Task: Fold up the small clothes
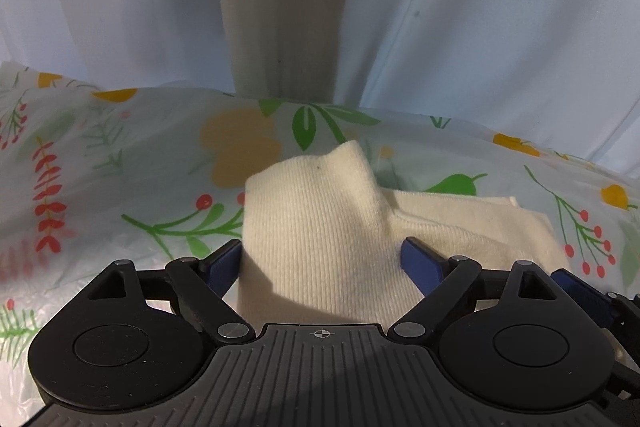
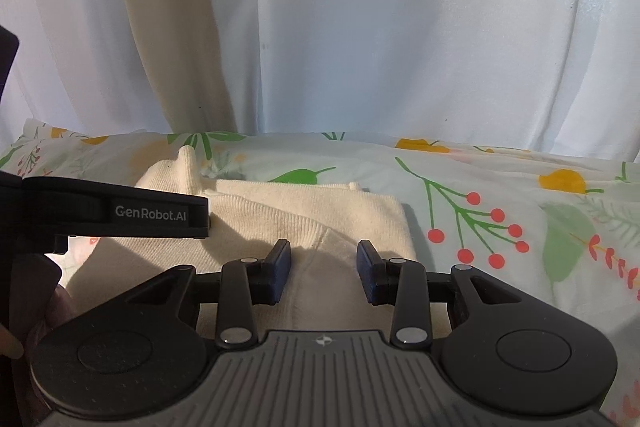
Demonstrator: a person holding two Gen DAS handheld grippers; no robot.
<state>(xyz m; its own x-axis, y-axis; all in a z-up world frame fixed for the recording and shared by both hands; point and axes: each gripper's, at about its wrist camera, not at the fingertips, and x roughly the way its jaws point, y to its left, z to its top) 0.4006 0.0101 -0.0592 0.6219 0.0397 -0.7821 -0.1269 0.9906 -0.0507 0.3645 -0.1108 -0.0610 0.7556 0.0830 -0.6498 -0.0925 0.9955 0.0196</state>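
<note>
A cream knit garment (image 1: 320, 227) lies folded on the flowered sheet (image 1: 120, 167), with one corner standing up as a peak at its far end. My left gripper (image 1: 322, 261) is open wide and a thick fold of the knit lies loose between its blue pads (image 1: 224, 263). In the right wrist view the same garment (image 2: 320, 211) stretches left to right. My right gripper (image 2: 325, 269) has its jaws narrowed on a raised ridge of the knit near the garment's front edge. The left gripper's black side (image 2: 156, 215) juts in from the left, above the cloth.
White curtains (image 2: 400, 47) hang right behind the sheet's far edge, with a beige strip (image 1: 284, 7) among them. Flowered sheet (image 2: 500, 227) lies bare to the right of the garment. A hand (image 2: 52, 311) shows at the lower left of the right wrist view.
</note>
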